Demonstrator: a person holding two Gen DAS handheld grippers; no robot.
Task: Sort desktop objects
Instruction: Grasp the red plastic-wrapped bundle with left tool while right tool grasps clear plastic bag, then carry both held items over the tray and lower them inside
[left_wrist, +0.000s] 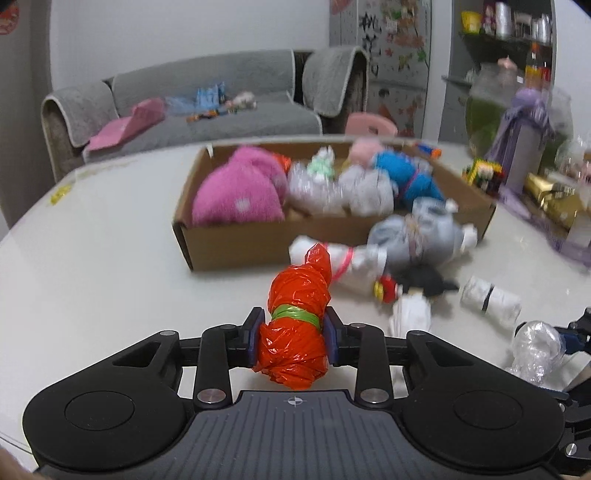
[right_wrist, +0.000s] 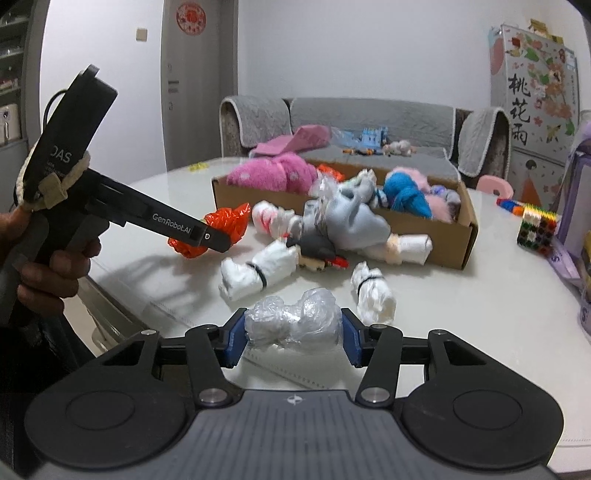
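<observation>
My left gripper (left_wrist: 293, 338) is shut on an orange plastic bag bundle (left_wrist: 295, 317) tied with a green band, held above the white table. It also shows in the right wrist view (right_wrist: 218, 230), with the bundle (right_wrist: 225, 219) between its fingers. My right gripper (right_wrist: 293, 332) is shut on a clear plastic bag bundle (right_wrist: 295, 319); that bundle shows at the right edge of the left wrist view (left_wrist: 535, 343). A cardboard box (left_wrist: 258, 242) ahead holds a pink plush (left_wrist: 240, 192), blue yarn (left_wrist: 413, 177) and wrapped bundles.
White bundles with black bands (right_wrist: 255, 273) (right_wrist: 373, 291), a grey-blue bundle (right_wrist: 347, 221) and a small toy (right_wrist: 321, 260) lie in front of the box (right_wrist: 443, 243). A bead cube (right_wrist: 535, 229) and purple items stand right. A sofa (right_wrist: 369, 122) is behind the table (right_wrist: 480, 314).
</observation>
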